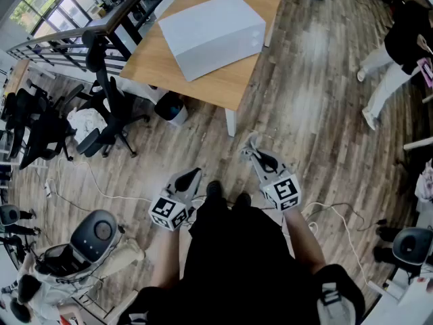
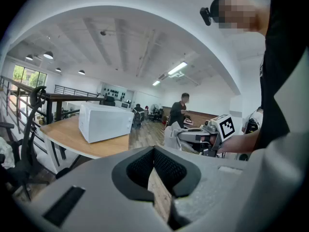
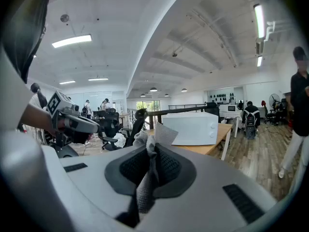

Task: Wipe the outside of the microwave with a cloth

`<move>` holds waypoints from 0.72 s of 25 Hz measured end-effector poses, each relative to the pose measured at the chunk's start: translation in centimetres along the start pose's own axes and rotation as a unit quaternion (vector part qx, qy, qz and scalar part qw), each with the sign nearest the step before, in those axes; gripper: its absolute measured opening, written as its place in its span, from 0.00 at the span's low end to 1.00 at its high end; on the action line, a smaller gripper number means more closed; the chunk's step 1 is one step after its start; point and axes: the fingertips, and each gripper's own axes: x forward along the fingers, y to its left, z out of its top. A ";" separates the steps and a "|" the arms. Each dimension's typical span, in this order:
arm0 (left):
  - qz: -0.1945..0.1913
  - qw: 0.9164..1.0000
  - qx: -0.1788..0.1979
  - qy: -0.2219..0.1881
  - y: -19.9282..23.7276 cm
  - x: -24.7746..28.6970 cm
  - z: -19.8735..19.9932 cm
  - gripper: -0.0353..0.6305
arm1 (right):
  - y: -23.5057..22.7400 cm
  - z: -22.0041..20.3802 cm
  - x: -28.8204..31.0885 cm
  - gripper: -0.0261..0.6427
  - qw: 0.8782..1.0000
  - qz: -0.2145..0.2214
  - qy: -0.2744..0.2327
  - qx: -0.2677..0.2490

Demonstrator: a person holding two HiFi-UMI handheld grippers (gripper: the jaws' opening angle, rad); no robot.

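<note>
Grey cloth (image 3: 153,141) is clamped between the jaws of the right tool (image 3: 150,167), with its crumpled end left standing out past them. The jaws of the left tool (image 2: 155,173) are pressed together, and nothing is held. Both tools are held over the wooden plank floor (image 1: 318,114). The white box-shaped microwave (image 1: 213,32) is set on the light wooden table (image 1: 233,87), nearer its left edge, well apart from both tools.

Left gripper (image 1: 195,175) low, jaws together, empty; right gripper (image 1: 256,153) alongside, jaws tight on cloth (image 3: 157,135).
</note>
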 end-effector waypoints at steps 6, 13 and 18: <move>-0.001 1.000 0.006 -0.007 -2.6 0.4 0.4 0.05 | 0.0 -0.7 -2.9 0.07 1.000 -0.003 0.009 0.011; 0.004 1.000 0.020 -0.021 -4.5 0.7 1.4 0.05 | -0.1 -0.8 -4.6 0.07 1.000 0.009 0.007 0.010; 0.002 1.000 0.013 -0.014 -5.1 0.5 0.3 0.05 | 0.4 -0.7 -4.1 0.07 1.000 0.022 -0.011 0.016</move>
